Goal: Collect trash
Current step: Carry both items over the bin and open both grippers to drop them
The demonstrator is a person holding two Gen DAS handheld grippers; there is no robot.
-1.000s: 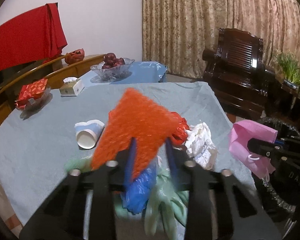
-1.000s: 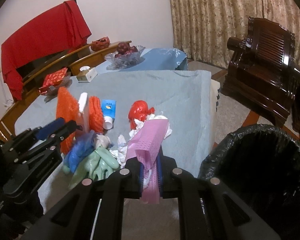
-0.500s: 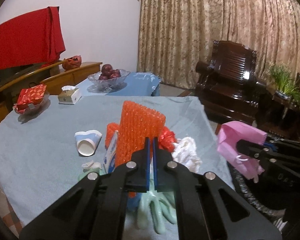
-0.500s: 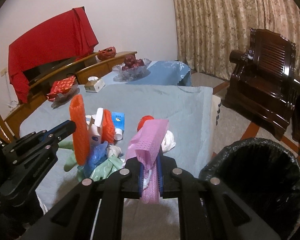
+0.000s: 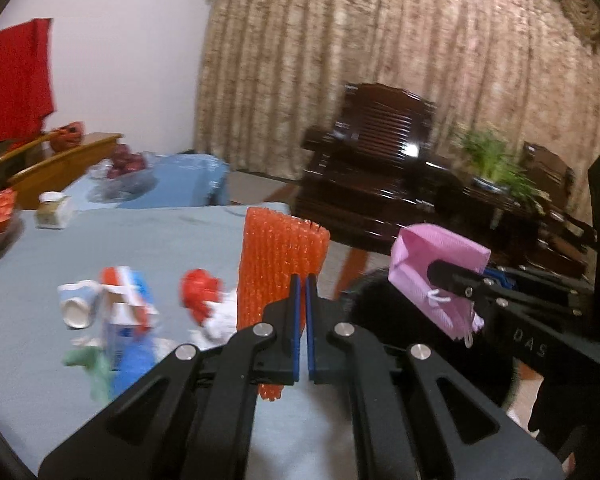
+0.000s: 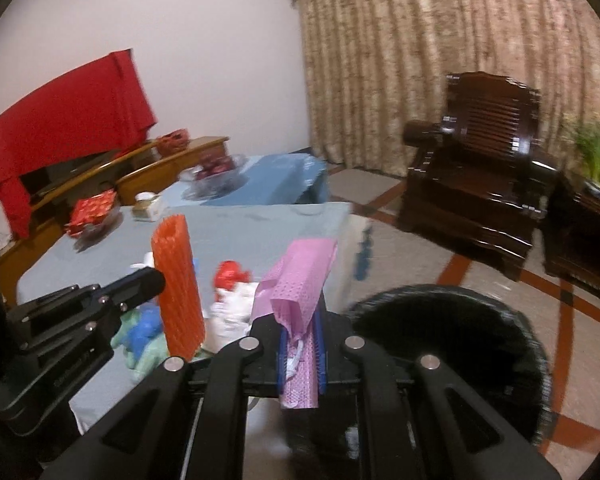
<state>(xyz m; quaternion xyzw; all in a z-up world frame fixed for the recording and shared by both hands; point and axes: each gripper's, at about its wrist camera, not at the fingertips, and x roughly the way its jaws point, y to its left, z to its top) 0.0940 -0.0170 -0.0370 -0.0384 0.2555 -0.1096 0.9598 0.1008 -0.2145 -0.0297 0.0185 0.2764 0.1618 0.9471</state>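
Ahead of you a plain white wall (image 6: 204, 60) meets a floor-length beige patterned curtain (image 6: 440, 52) that covers the whole right side of the room. In front of the curtain you see a dark carved wooden armchair (image 6: 476, 172) with a slatted back, and beside it a green leafy potted plant (image 5: 496, 160) on a dark wooden side table (image 6: 580, 232). The pale tiled floor (image 6: 428, 256) is crossed by red-brown inlay stripes. To your left a bright red cloth (image 6: 68, 116) hangs over something dark above a light wooden bench (image 6: 164, 164). The light is dim, warm and indoor; much of both views is motion-blurred.
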